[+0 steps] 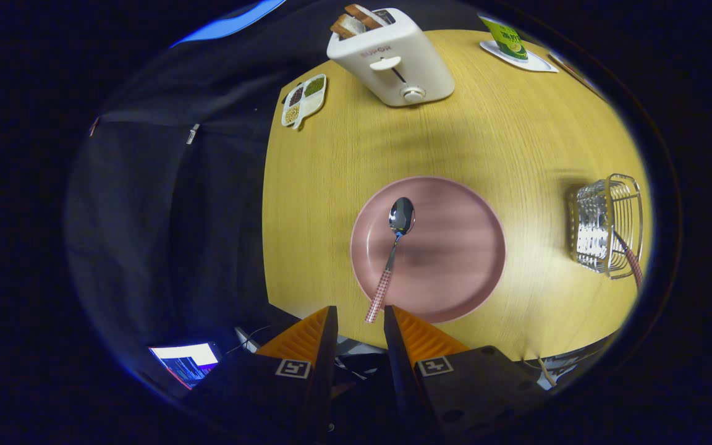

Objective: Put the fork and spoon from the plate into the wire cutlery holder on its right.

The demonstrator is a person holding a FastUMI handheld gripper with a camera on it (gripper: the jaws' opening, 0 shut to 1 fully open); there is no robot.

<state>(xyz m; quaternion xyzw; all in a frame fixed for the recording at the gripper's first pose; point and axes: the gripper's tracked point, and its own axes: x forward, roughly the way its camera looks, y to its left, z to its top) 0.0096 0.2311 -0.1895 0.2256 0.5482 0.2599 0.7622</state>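
Note:
A spoon (394, 247) with a shiny bowl and a red-checked handle lies on the pink plate (455, 259), its handle end reaching over the plate's near rim. My gripper (359, 316) hovers above the table's near edge, open, nothing between its fingers; the handle tip sits just ahead of the gap. To the right of the plate stands the wire cutlery holder (606, 224), with a red-checked handle (633, 262) sticking out of it; its head is hidden inside the wire.
On the round wooden table (517, 136) a white toaster (393, 62) with bread slices stands at the far side. A small divided dish of beans (303, 100) lies far left, a green carton on a coaster (510, 43) far right. A lit screen (186, 361) sits below the table.

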